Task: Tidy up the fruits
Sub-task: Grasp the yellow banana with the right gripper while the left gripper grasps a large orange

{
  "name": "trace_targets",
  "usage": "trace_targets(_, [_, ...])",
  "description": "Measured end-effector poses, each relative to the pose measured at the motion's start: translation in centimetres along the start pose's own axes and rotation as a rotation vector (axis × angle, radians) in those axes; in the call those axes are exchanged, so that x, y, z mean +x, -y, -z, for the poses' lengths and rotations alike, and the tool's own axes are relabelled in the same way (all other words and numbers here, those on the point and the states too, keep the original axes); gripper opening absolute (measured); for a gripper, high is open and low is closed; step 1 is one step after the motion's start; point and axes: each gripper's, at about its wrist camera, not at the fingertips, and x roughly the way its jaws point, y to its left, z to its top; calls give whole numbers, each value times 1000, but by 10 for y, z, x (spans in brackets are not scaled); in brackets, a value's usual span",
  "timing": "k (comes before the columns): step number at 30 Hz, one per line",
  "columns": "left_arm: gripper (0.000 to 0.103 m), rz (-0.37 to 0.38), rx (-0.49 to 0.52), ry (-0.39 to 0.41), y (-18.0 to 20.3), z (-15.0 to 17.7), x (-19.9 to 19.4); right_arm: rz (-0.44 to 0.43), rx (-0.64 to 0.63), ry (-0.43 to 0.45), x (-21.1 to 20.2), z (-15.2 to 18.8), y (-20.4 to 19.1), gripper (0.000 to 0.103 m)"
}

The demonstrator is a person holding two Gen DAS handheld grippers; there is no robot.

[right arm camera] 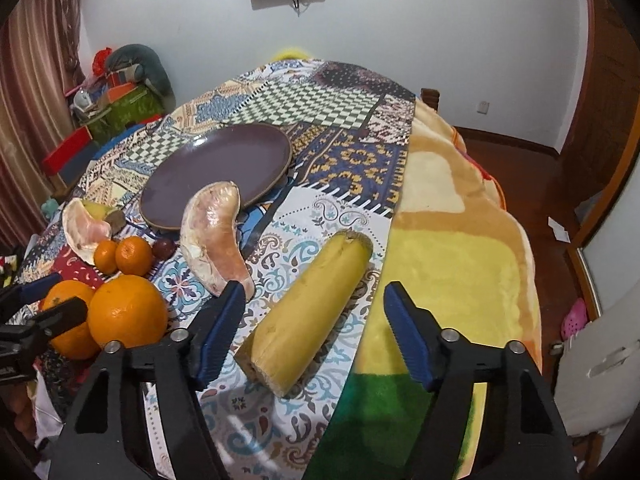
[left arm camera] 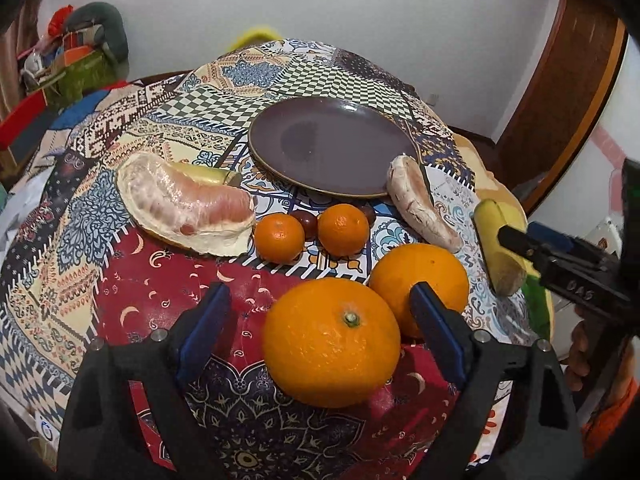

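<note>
Purple plate point(left arm camera: 332, 148) sits empty on the patchwork cloth point(left arm camera: 172, 280) of the table, at 12 o'clock from my left tool point(left arm camera: 320, 300). All fruit lies off the plate, around its near rim.

Left tool: jaws wide, a large orange point(left arm camera: 332, 340) between the pads; the right pad is at its skin, the left pad stands clear, so no grip. Second large orange point(left arm camera: 420, 280) touches it at 1 o'clock. Two mandarins point(left arm camera: 344, 230) and dark grapes point(left arm camera: 308, 220) beyond. Pomelo wedge in its peel point(left arm camera: 188, 208) at 10 o'clock; a peeled pomelo segment point(left arm camera: 420, 204) at 1 o'clock, against the plate rim.

Right tool point(right arm camera: 316, 320): jaws part open, straddling the cut banana piece point(right arm camera: 312, 308) without touching.

Readable writing: only faint digits on the right tool's body, unclear.
</note>
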Motion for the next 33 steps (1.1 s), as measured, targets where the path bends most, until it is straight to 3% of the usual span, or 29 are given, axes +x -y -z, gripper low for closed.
trace_targets(4, [92, 27, -26, -2, -6, -1, 3, -18, 15, -34, 12, 2, 2, 58])
trace_targets(9, [82, 28, -33, -12, -11, -1, 2, -38, 18, -51, 21, 0, -1, 56])
trace_targets(15, [83, 1, 0, -9, -5, 1, 1, -14, -10, -51, 26, -3, -5, 55])
trace_targets(20, [87, 34, -62, -19, -16, 0, 7, -12, -11, -51, 28, -4, -3, 54])
trace_targets(22, [84, 44, -71, -19, -16, 1, 7, -17, -4, -55, 28, -5, -1, 49])
trace_targets(25, [64, 68, -38, -13, -9, -1, 2, -41, 28, -57, 26, -5, 3, 40])
trace_targets(33, [60, 48, -27, -15, -5, -3, -3, -67, 32, -50, 19, -4, 0, 33])
